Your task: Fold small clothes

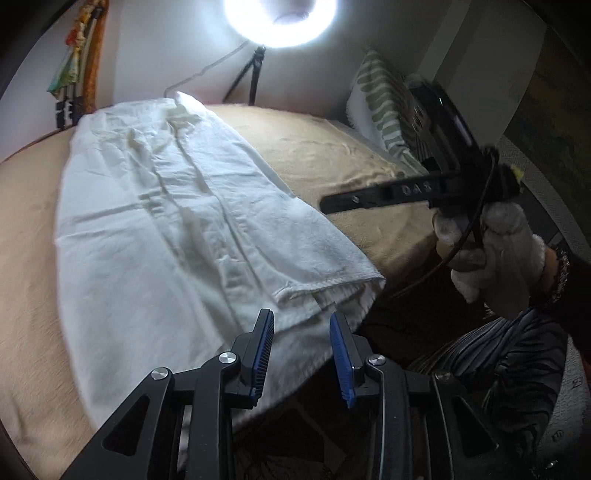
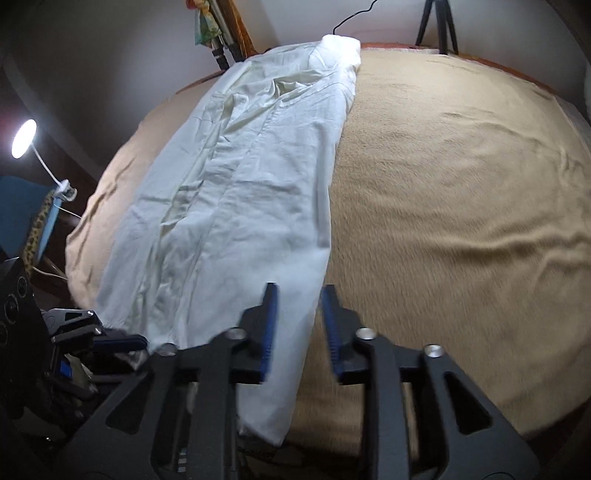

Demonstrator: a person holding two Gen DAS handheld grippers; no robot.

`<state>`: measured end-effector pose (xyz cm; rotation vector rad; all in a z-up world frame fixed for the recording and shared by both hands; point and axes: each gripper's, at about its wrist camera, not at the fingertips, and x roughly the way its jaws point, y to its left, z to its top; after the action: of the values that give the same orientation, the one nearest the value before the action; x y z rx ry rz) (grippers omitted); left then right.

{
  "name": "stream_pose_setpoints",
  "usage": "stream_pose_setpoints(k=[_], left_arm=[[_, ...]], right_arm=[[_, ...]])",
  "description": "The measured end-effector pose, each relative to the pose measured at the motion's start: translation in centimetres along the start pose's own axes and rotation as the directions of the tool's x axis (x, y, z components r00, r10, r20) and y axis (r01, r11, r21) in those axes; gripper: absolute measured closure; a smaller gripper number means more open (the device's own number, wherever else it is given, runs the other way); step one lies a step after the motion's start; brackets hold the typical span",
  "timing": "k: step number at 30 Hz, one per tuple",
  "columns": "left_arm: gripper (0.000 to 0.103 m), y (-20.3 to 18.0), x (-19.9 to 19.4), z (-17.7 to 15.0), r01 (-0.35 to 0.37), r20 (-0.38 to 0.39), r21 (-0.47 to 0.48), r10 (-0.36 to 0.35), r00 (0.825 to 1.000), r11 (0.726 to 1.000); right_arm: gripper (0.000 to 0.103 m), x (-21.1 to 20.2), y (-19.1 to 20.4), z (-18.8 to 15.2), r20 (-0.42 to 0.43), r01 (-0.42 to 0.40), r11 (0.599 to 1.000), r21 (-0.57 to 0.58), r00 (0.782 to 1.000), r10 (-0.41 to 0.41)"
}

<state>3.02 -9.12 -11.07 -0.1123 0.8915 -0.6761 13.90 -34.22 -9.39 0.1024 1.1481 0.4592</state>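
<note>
The left gripper points down at the near edge of a surface covered with a tan blanket. Its jaws stand partly apart, with blue ribbed pads facing each other. A white garment lies folded lengthwise ahead of the jaws and runs away from them toward the far edge. The near hem of the garment lies between and just ahead of the jaw tips; the pads do not press on it. Ahead of the garment, beyond the far edge, a ring light shines on a tripod. To the right of the jaws, a gloved hand holds the other tool, and a green-patterned cushion leans at the far right.

In the right wrist view, the right gripper points down at the same blanket. Its jaws stand partly apart, and no pad presses on cloth. The right long edge of the garment runs between the jaws; the left jaw sits over white cloth, the right jaw over bare blanket. The garment extends from below the jaws away to the far edge. Left of the jaws, the left gripper sits at the garment's near left corner; its jaw state cannot be read in this view. Farther left, a small lamp glows
</note>
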Motion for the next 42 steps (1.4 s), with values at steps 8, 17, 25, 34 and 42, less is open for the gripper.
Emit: stream_pose_setpoints(k=[8, 17, 25, 34, 42], left_arm=[[0.061, 6.6, -8.6, -1.7, -0.143, 0.095, -0.203, 0.165, 0.982, 0.969], [0.062, 13.0, -5.6, -3.4, -0.021, -0.016, -0.465, 0.016, 1.000, 0.885], [0.070, 13.2, -4.5, -3.8, 0.067, -0.003, -0.524, -0.081, 0.997, 0.849], [0.096, 13.1, -4.3, -3.4, 0.065, -0.015, -0.527, -0.086, 0.996, 0.848], [0.100, 12.7, -5.9, -2.3, 0.104, 0.025, -0.531, -0.108, 0.994, 0.841]], right_arm=[[0.056, -0.7, -2.6, -3.4, -0.032, -0.102, 0.986, 0.134, 0.994, 0.107], [0.056, 0.3, -3.4, -5.3, -0.026, -0.279, 0.936, 0.212, 0.956, 0.291], [0.059, 2.1, -2.9, -5.5, -0.028, -0.419, 0.875, 0.243, 0.899, 0.438], [0.090, 2.4, -2.2, -5.4, -0.053, -0.417, 0.872, 0.258, 0.895, 0.443], [0.095, 0.3, -1.8, -4.7, 0.062, -0.482, 0.828, 0.286, 0.872, 0.486]])
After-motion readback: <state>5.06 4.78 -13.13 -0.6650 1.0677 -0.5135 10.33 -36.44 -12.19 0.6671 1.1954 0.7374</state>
